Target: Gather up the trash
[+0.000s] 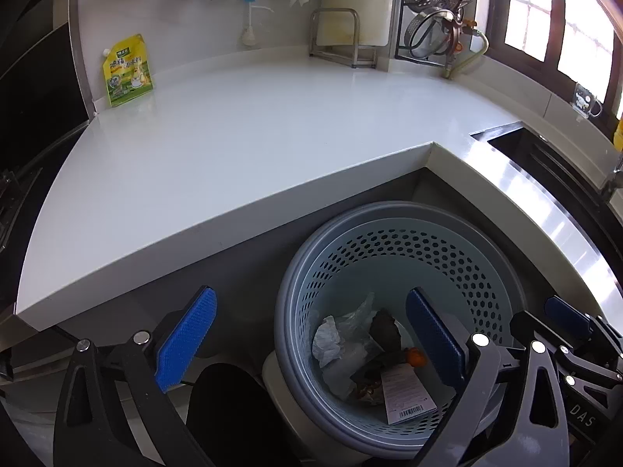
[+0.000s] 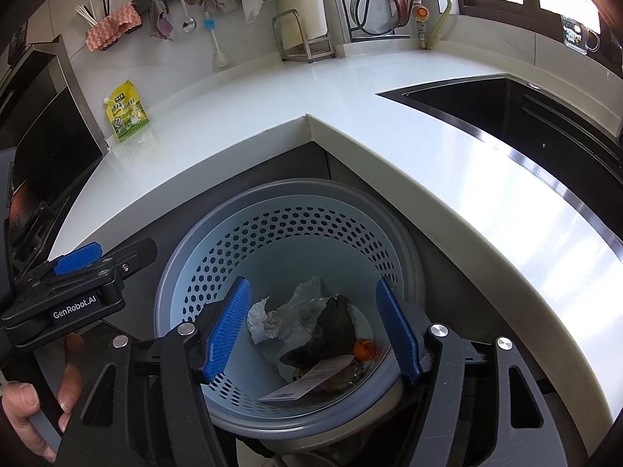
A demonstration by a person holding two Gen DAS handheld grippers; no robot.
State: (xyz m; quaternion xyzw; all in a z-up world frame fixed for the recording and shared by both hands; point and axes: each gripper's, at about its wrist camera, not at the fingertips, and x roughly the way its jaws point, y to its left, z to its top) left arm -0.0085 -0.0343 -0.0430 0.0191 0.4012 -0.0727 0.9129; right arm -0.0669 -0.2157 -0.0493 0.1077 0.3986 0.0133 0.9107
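Both grippers hung over a perforated grey bin (image 2: 280, 233) tucked in the bench (image 2: 389, 89) corner, left gripper (image 1: 311, 342) and right gripper (image 2: 315, 330) with jaws released and nothing between them; crumpled paper (image 2: 261, 321), a plastic wrapper (image 2: 307, 295), a barcoded tag (image 2: 296, 387) and an orange scrap (image 2: 364, 349) lay inside

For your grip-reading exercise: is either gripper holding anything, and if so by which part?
Nothing is held. The left gripper and right gripper both stand open above the bin, pads bare.
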